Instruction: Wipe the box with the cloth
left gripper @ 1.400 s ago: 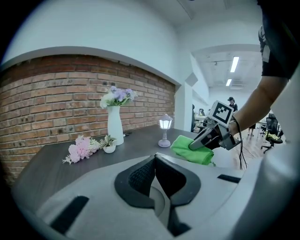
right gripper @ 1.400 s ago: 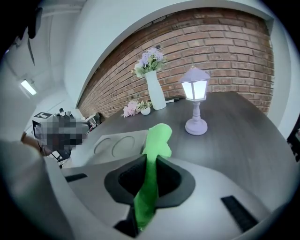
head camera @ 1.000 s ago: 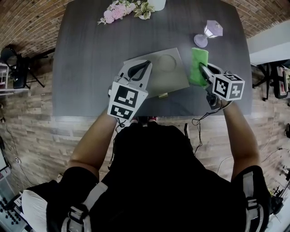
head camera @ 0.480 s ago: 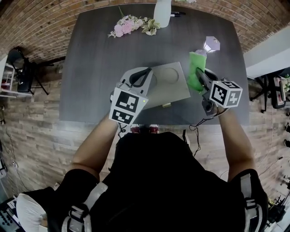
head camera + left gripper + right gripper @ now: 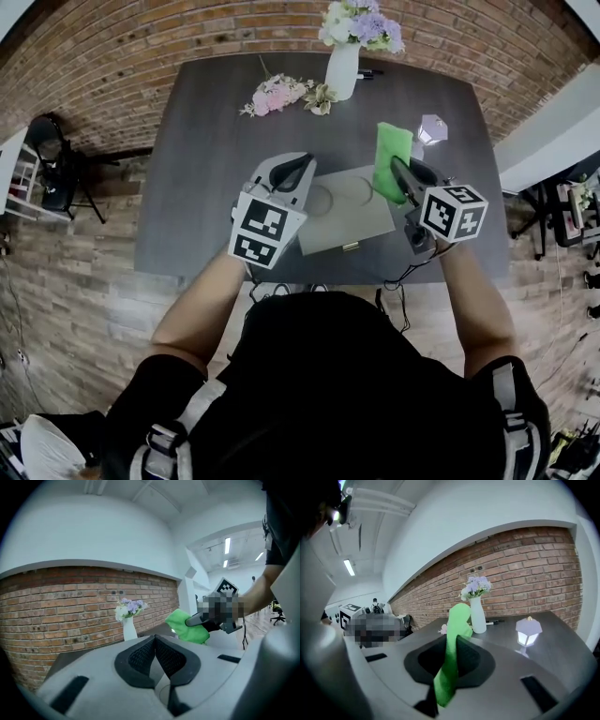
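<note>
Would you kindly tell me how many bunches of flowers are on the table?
2: a purple bunch stands in the white vase at the table's far edge; a pink bunch lies flat beside it, to its left.

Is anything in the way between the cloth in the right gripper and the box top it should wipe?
Nothing visible does. The cloth, clamped in the right gripper, is by the right edge of the box, whose top is bare. The shut left gripper is at the box's left edge, off that path.
</note>
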Demonstrator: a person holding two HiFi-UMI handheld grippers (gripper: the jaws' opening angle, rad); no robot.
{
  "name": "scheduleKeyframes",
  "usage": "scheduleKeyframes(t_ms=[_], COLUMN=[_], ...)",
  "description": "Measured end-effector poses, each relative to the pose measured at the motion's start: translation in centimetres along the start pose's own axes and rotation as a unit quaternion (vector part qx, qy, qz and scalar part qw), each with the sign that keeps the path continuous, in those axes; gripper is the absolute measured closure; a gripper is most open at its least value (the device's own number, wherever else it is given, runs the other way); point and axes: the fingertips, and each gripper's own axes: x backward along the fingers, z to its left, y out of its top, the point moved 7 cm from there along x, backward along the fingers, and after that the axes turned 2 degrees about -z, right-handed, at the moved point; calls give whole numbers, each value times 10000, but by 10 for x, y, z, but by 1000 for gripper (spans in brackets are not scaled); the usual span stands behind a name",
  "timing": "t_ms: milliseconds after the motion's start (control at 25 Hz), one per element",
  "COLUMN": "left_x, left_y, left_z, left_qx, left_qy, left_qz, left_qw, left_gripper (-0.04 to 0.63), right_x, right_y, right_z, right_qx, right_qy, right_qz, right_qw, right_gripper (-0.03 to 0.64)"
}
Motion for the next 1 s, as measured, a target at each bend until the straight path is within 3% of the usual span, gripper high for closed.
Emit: scheduleKeyframes(t_ms=[400,1000], left_x=[3,12], left_y=[17,26], left_z=[12,13], left_qx=[14,73], left_qy=[-109,-235], left_qz=[-212,-328], left_qw=[9997,9992], left_gripper=[586,586], right_x=[10,22], right_y=[23,24], right_z=[17,26], right_qx=[165,134], right_qy=[-65,-229], right_qz=[-332,-515], right_qw=[9993,9983], right_gripper=[578,578])
